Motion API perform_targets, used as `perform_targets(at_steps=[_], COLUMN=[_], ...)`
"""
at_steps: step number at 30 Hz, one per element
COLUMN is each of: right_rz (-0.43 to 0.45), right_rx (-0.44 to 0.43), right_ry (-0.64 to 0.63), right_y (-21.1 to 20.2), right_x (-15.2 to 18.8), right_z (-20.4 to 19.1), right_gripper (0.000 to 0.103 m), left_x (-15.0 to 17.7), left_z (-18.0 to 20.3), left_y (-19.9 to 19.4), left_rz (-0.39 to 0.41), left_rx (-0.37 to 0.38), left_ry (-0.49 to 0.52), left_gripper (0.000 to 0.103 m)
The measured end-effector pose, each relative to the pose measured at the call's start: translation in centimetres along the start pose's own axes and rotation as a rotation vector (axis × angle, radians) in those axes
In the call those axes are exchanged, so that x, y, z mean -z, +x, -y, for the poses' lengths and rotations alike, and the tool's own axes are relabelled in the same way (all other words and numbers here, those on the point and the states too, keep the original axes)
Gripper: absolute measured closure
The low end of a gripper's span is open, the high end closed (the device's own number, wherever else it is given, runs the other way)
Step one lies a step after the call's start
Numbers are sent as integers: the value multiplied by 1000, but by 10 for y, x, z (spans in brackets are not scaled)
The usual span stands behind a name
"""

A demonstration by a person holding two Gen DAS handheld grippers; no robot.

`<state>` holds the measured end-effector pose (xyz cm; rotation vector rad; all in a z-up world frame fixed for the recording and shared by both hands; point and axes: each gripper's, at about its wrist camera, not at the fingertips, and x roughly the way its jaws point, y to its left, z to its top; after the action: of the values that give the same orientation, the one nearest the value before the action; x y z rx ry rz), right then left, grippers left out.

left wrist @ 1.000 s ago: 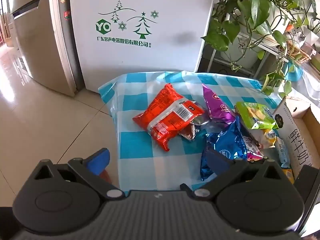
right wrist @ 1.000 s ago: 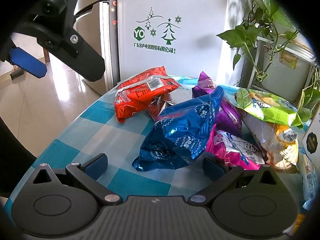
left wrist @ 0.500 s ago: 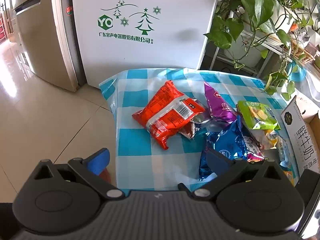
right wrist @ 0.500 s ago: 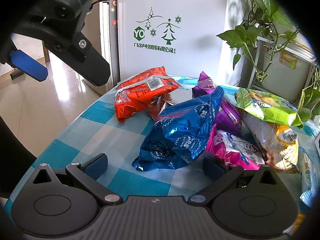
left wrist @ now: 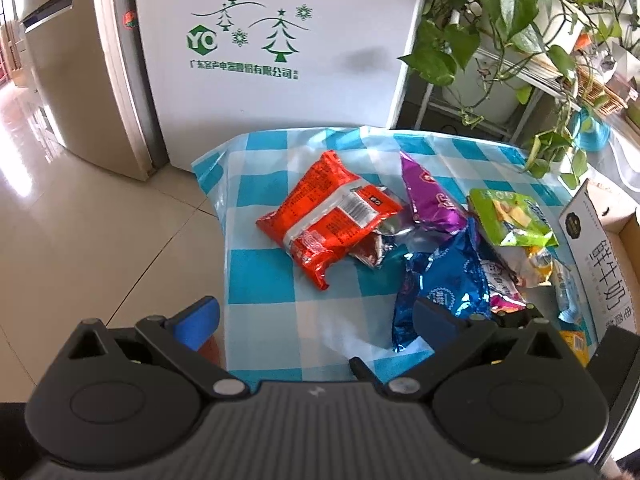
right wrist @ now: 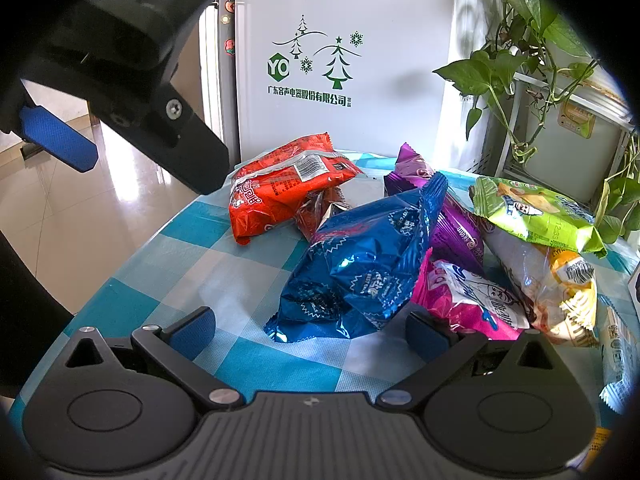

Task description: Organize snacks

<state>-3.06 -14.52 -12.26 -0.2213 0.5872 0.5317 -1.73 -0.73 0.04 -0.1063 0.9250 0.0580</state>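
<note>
A pile of snack packets lies on a blue-and-white checked tablecloth [left wrist: 260, 280]: a red packet [left wrist: 326, 220], a purple one [left wrist: 430, 196], a shiny blue one [left wrist: 444, 284], a green one [left wrist: 510, 220] and a pink one [right wrist: 472, 304]. My left gripper [left wrist: 312, 320] is open and empty, hovering above the table's near left edge. My right gripper [right wrist: 308, 330] is open and empty, low over the cloth, just short of the blue packet [right wrist: 360, 272]. The left gripper also shows at the upper left of the right wrist view [right wrist: 120, 80].
An open cardboard box [left wrist: 604, 264] with printed characters stands at the table's right edge. A white freezer [left wrist: 280, 60] stands behind the table, with a beige fridge [left wrist: 80, 80] to its left. Potted vines [left wrist: 500, 20] hang at the back right. Tiled floor [left wrist: 80, 240] lies left.
My left gripper has risen and drawn back a little, so the table looks smaller and farther. In the right wrist view it looms larger. My right gripper has barely moved.
</note>
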Motion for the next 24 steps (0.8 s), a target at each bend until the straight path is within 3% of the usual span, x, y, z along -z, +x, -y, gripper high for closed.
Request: perform_targets(at_steps=[9,14,17,21,24], right_rz=[-15,-211,-350,-407,-358], right_rx=[41,124,87,96,136], right_ry=[29,121,136,252,317], right_y=[-7,-15,-17,-32,-52], right_x=[1,-11,-22,-23,-29], right_z=[-3,-13,-9,6,19], right_gripper=[0,0,0,0,0], left_x=[-1,-3,-3,-3,-3], left_z=[3,0,-1,-6,-6], left_y=[2,2,2,3,4], left_rz=[-3,4,13,8,4], left_rx=[1,-4,-29,-49,-60], left_ry=[14,9,15,2,1], left_gripper=[1,1,1,1,1])
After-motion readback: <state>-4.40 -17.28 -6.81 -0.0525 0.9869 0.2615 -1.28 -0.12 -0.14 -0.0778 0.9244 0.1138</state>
